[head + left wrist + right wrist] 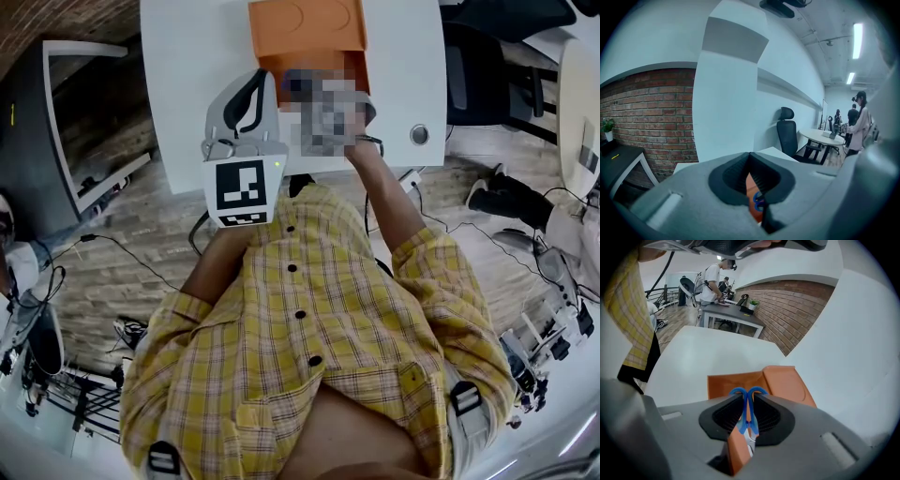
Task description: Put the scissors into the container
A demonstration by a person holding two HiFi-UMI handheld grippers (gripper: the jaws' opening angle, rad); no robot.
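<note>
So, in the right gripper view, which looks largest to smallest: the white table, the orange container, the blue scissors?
1. white table
2. orange container
3. blue scissors, smallest even though nearest the camera

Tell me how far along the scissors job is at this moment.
Done: the scissors are picked up, clamped by their blue handles in the right gripper. In hand: they are held close to the open orange container. Left: lowering them in and releasing. The left gripper is shut and empty.
</note>
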